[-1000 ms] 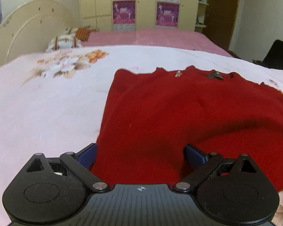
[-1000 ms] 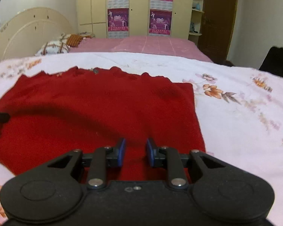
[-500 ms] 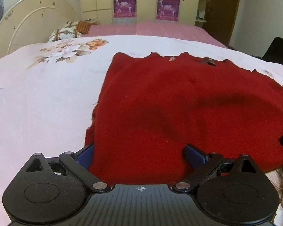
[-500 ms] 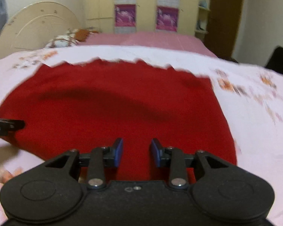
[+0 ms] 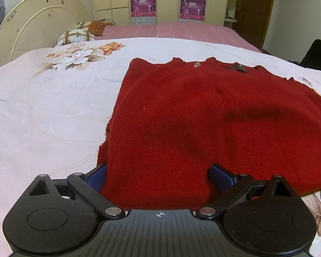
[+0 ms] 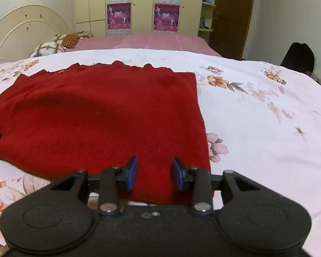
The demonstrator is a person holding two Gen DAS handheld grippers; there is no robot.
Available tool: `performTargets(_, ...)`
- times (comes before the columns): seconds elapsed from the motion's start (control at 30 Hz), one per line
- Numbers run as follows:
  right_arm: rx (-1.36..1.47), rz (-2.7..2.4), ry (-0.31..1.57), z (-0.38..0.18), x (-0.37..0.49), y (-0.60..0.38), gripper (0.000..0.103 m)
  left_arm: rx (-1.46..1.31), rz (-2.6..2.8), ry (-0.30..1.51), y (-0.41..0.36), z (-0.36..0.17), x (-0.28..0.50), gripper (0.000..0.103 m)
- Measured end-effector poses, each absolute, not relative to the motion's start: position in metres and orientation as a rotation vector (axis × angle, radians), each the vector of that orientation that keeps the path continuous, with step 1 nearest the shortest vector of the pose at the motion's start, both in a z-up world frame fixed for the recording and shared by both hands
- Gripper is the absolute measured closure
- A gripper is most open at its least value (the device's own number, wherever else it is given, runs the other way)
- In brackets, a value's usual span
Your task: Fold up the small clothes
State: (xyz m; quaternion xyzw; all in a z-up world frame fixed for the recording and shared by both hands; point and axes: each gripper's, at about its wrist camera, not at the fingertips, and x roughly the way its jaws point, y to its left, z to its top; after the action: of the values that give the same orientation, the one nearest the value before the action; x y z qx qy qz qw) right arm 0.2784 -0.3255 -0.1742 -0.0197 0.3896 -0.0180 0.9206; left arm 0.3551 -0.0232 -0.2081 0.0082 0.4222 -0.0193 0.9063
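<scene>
In the left wrist view, the left gripper [image 5: 158,176] sits at the near hem of the red sweater [image 5: 203,117], its blue pads [image 5: 96,178] spread wide with the knit filling the whole gap between them. The jaws are wide apart, and whether the fabric is pinched or merely draped between them cannot be told. The sweater spreads forward and to the right of the tool across the floral bedsheet [image 5: 42,107]; its far edge, straight ahead, carries a small metal ornament [image 5: 196,64] and a dark bow [image 5: 237,67]. The left side edge shows a doubled layer, so it looks already folded once.

In the right wrist view, the right gripper [image 6: 154,175] straddles the near hem close to the garment's right corner. Its pads [image 6: 132,172] stand partly apart, narrower than the left tool's, with cloth between them but no visible squeeze. The sweater [image 6: 96,117] lies ahead and to the left; bare bedsheet [image 6: 267,117] lies to the right.

To do the step well, both tools probably need to close firmly on all layers of the hem, lift together at equal height, and carry the hem forward to the far edge, keeping the cloth taut between them so that the thick knit does not sag or skew.
</scene>
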Motion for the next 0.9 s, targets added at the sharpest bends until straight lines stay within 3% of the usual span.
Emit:
performTargets(0.27,0.027,0.048,0.731,-0.151,0.267,-0.310,0.067,0.003,-0.045,0.864,-0.023,-0.195,0.350,0.005)
performTargets(0.9,-0.002,0.114,0.767,-0.161,0.284,-0.273,0.062,-0.133,-0.045,0.920,-0.002,-0.194,0.355,0.004)
